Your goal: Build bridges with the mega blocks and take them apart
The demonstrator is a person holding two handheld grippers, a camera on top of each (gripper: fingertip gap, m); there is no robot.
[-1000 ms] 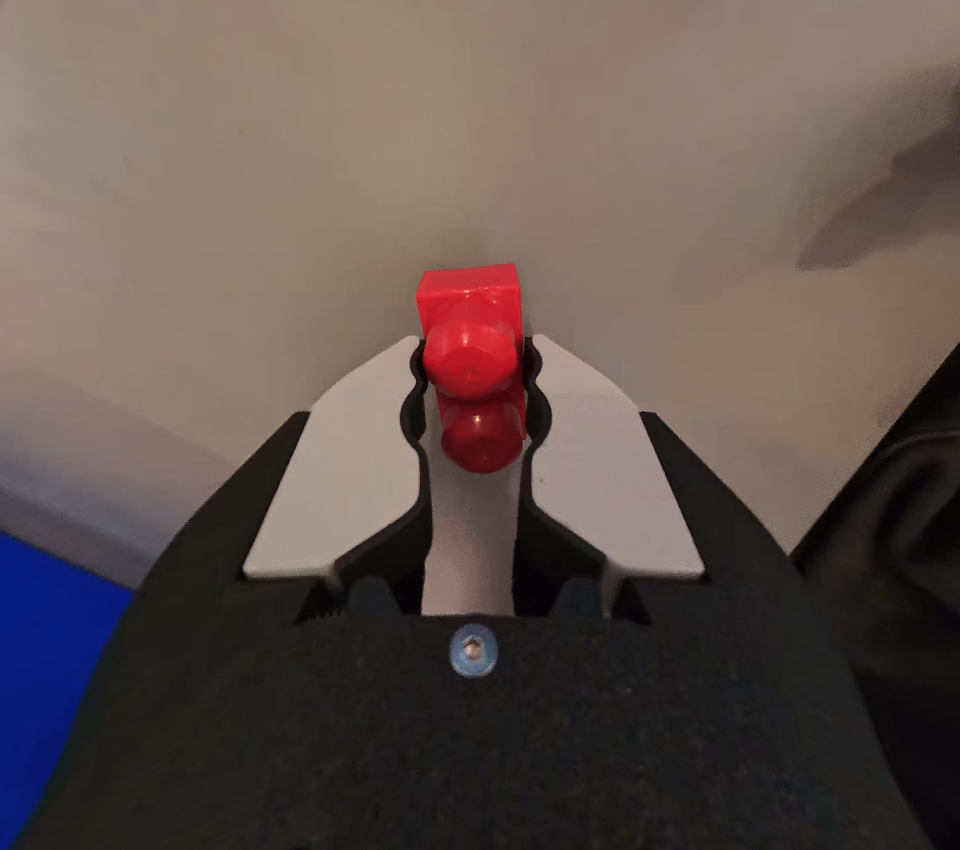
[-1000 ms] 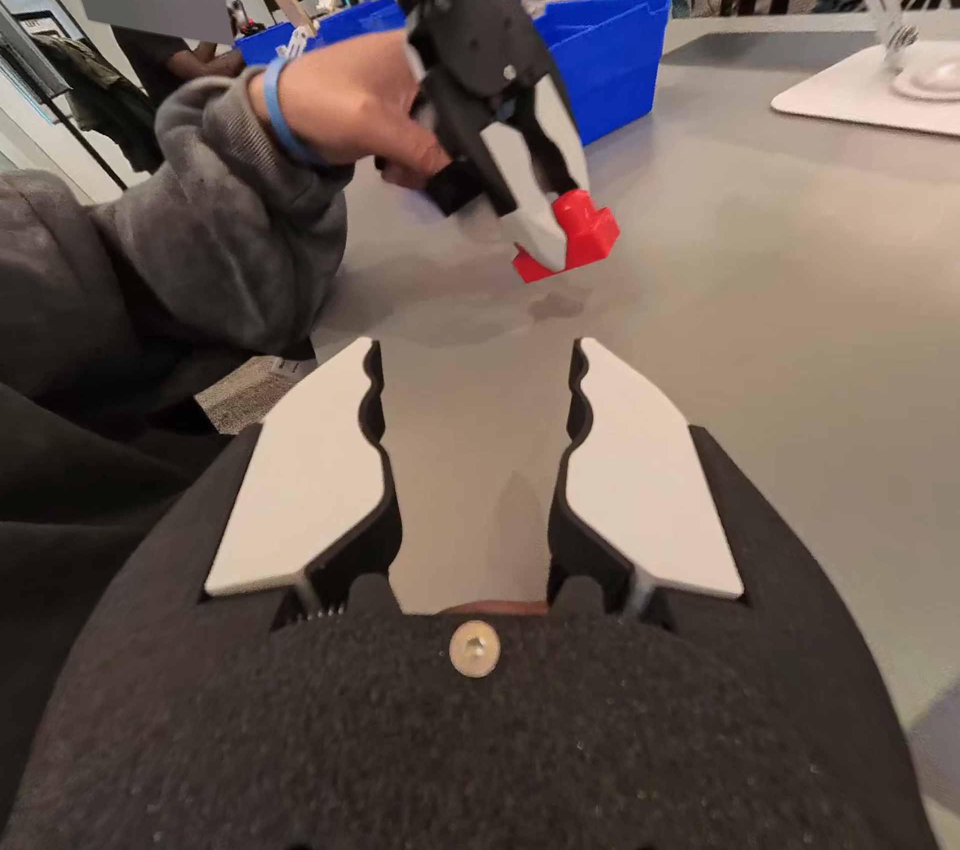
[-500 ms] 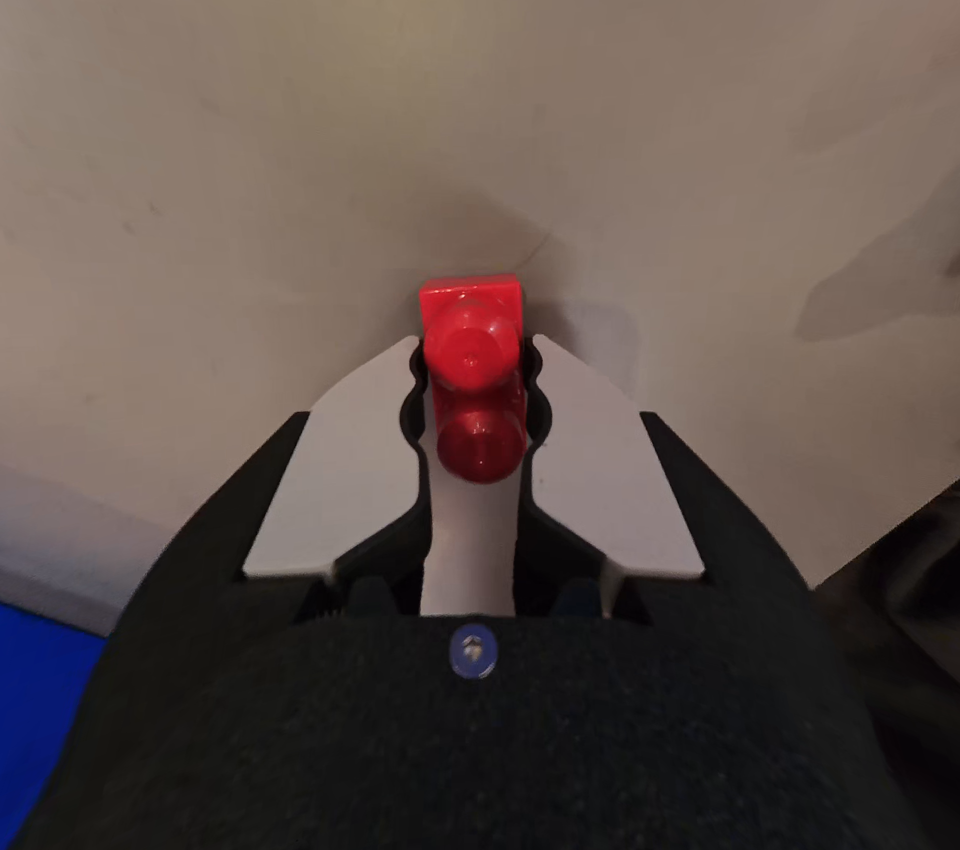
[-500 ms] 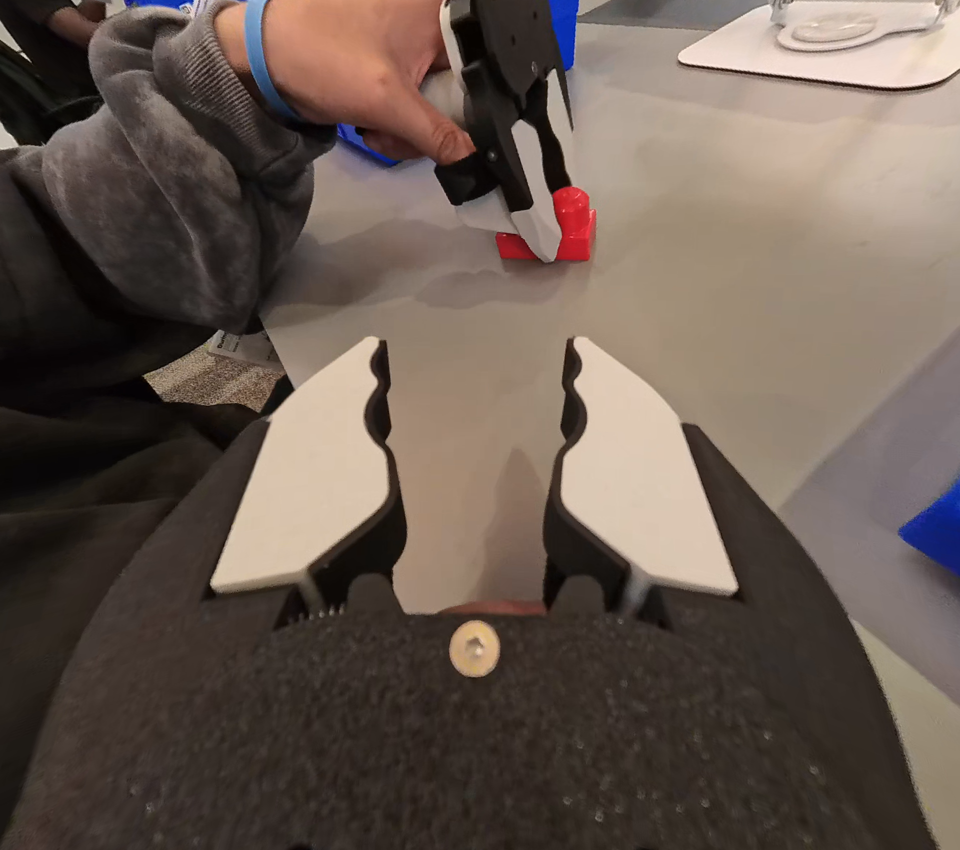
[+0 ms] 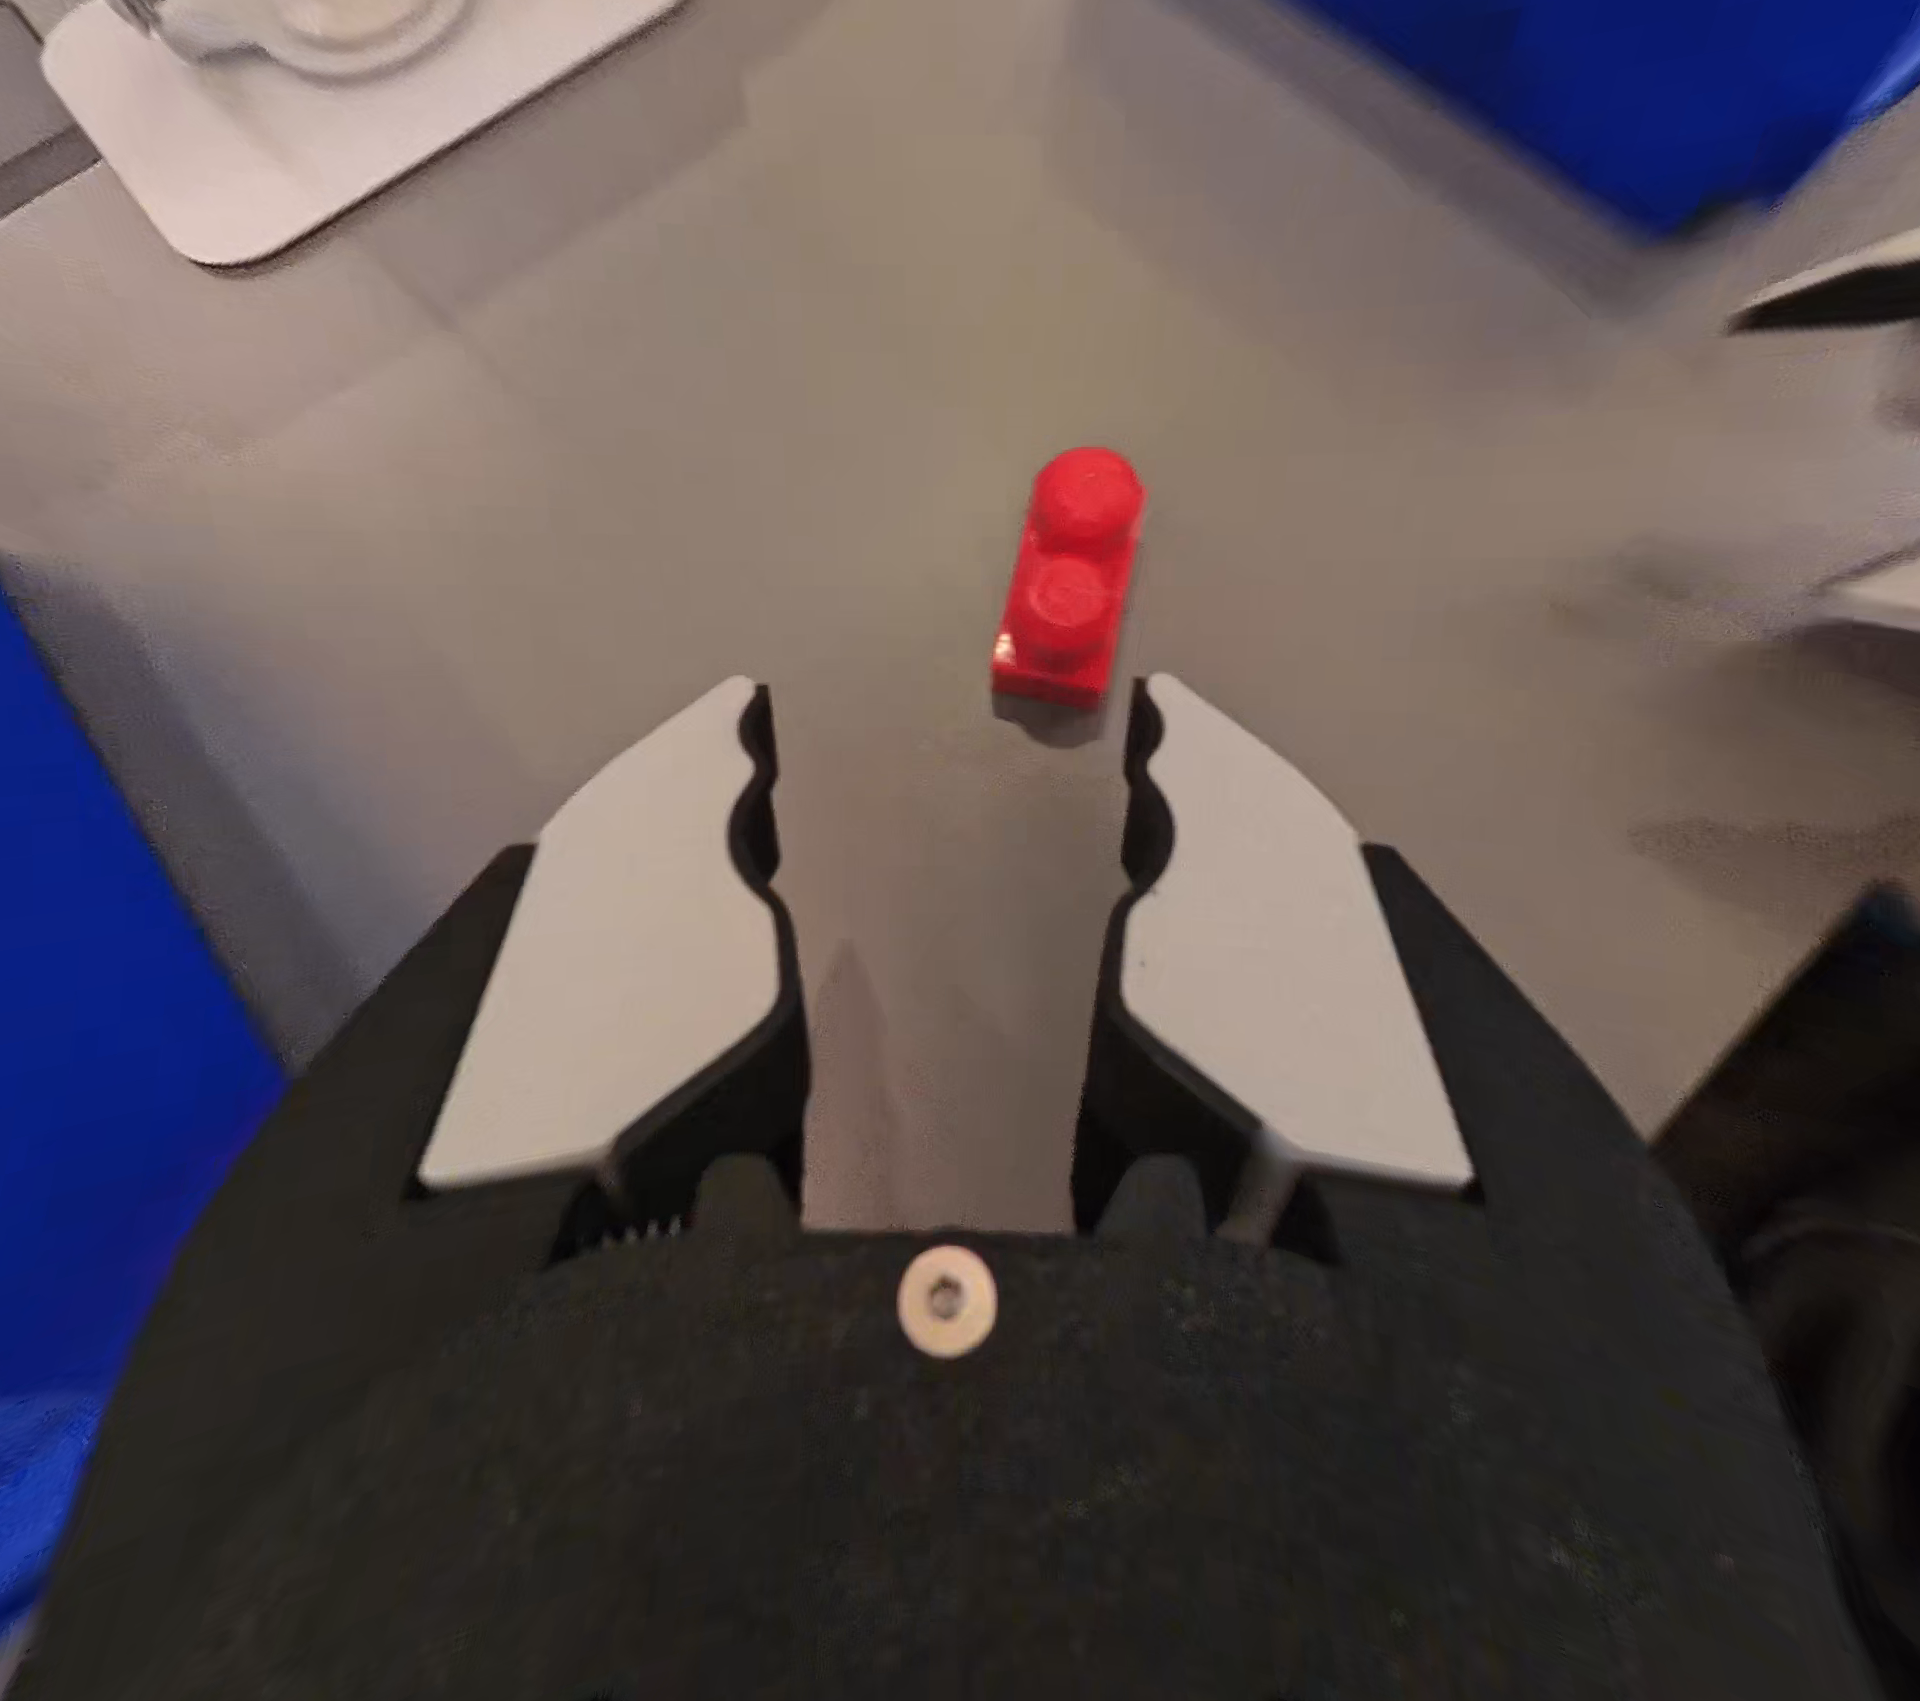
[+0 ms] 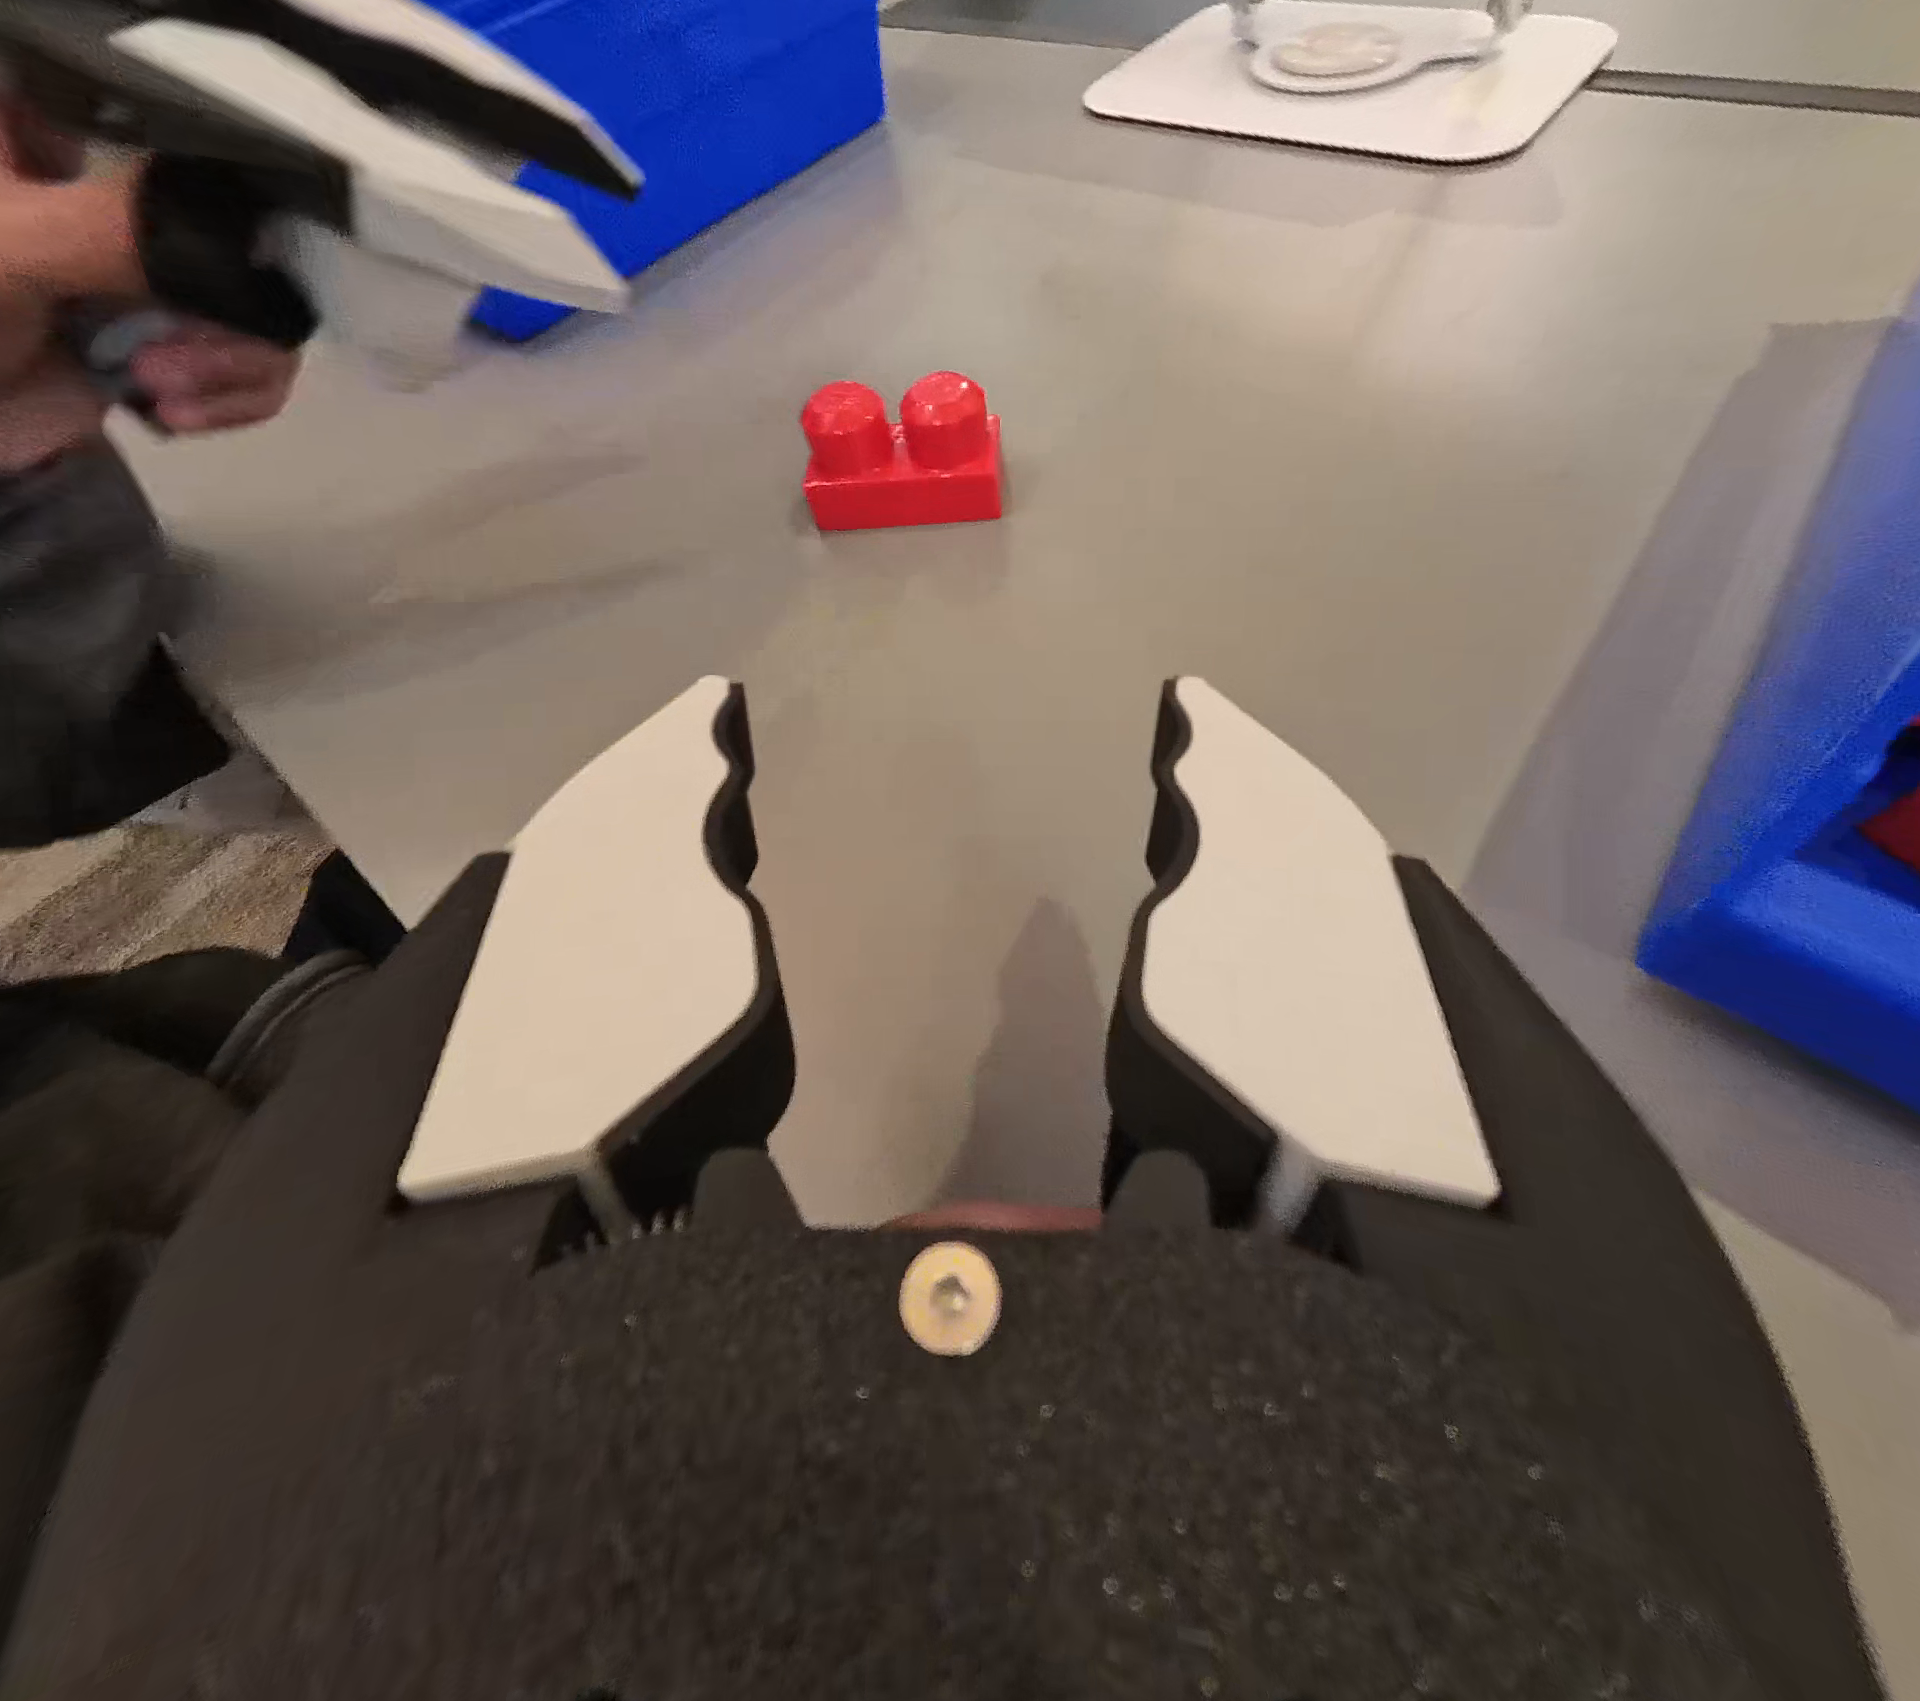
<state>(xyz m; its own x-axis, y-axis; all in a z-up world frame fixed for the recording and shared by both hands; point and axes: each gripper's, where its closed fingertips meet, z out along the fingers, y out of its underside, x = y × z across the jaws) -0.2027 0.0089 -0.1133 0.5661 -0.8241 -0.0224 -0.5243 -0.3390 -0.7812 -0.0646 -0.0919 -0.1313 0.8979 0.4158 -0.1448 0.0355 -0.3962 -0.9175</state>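
Observation:
A red two-stud mega block [image 5: 1070, 586] stands studs up on the grey table [image 5: 727, 404], just ahead and right of my left gripper [image 5: 948, 690], which is open and empty. In the right wrist view the block [image 6: 902, 456] sits ahead of my right gripper [image 6: 951, 685], also open and empty, with bare table between them. The left gripper also shows in the right wrist view [image 6: 613, 238], blurred, raised above the table to the left of the block, jaws apart.
A blue bin [image 6: 665, 51] stands at the back left and another blue bin [image 6: 1808, 830] at the right edge. A white stand base [image 6: 1351, 82] sits at the back. A person's hand [image 6: 62, 301] and grey sleeve are at the left. To the red two-stud mega block [image 5: 1070, 586]: left tips about 6 cm, right tips about 15 cm. Look for it in the right wrist view [image 6: 852, 401] too.
The left gripper set the red block on the table, opened, let it go and pulled back and up to the left. The right gripper stayed open.

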